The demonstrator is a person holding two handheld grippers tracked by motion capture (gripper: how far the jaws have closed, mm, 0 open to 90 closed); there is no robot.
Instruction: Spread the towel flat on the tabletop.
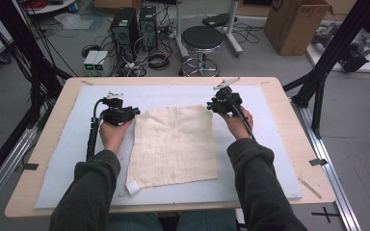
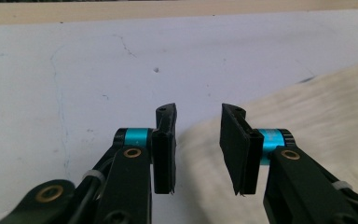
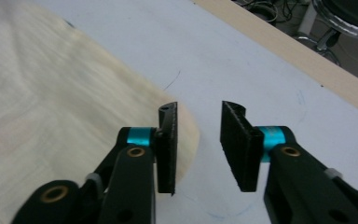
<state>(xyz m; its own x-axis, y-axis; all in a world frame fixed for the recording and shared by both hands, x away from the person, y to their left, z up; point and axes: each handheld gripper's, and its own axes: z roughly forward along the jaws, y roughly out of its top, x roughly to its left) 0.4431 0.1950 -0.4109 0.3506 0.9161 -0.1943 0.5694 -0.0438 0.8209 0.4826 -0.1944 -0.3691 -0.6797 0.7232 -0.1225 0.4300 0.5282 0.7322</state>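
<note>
A cream cloth [image 1: 173, 147] was found lying flat on the grey mat [image 1: 67, 159] at the centre of the wooden table [image 1: 289, 125], its far edge between the two tools and a small white tag [image 1: 132, 188] turned out at its near left corner. The left gripper [image 1: 125, 114] was seen just beside the far left corner of the cloth, and the right gripper [image 1: 219, 105] at the far right corner. In the left gripper view the left gripper [image 2: 198, 144] was noted with its jaws apart and nothing clamped, the cloth edge lying below and behind the gap. In the right gripper view the right gripper [image 3: 198, 144] was likewise noted with its jaws standing apart and empty, the rounded cloth corner lying under the left jaw.

Risks were judged as follows. Should either tool be closed again without being lowered fully, only mat or air could be caught and the corner missed. Should one corner be taken and the other not, the cloth would probably be dragged askew and creased. A jaw trailing over the fabric could also ruck the far edge.
</note>
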